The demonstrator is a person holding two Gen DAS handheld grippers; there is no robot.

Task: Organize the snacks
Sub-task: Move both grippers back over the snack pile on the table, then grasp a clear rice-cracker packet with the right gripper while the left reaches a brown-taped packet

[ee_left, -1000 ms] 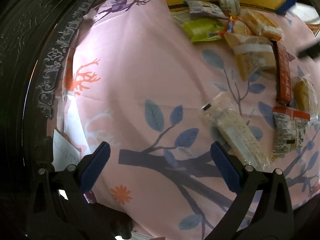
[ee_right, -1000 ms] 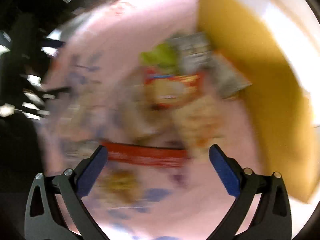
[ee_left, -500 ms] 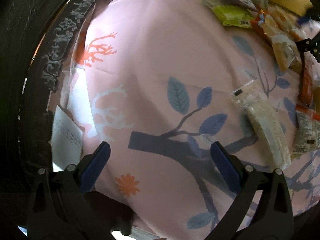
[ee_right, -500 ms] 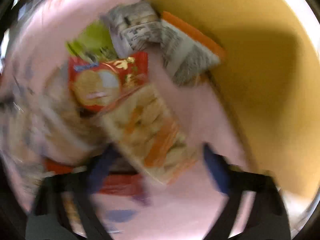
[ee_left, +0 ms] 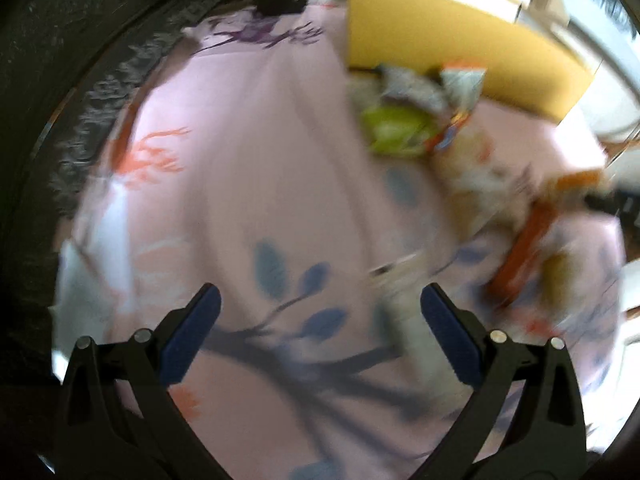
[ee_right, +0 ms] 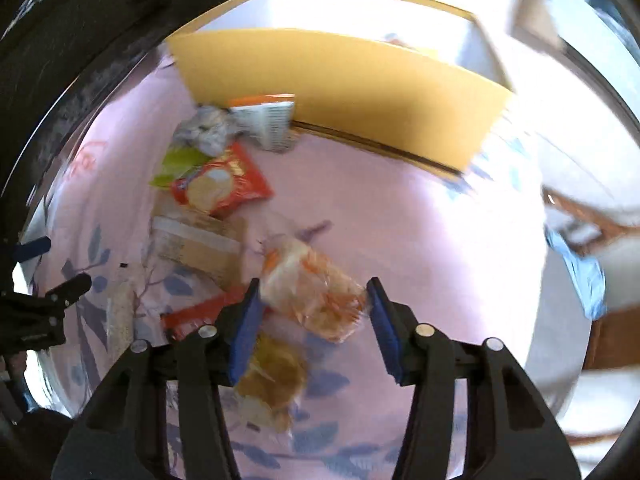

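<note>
Snacks lie scattered on the pink cloth point(ee_right: 400, 208) before the yellow box point(ee_right: 340, 80). Your right gripper point(ee_right: 314, 312) is closing its fingers around the clear orange-striped packet point(ee_right: 312, 292), near the cloth's middle. Your left gripper point(ee_left: 320, 320) hangs released over bare cloth.

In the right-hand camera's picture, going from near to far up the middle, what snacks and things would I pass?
Brownish snack pack → clear orange-striped pack between the right gripper closing jaws → red cracker bag → white-and-orange packet → yellow box.
</note>
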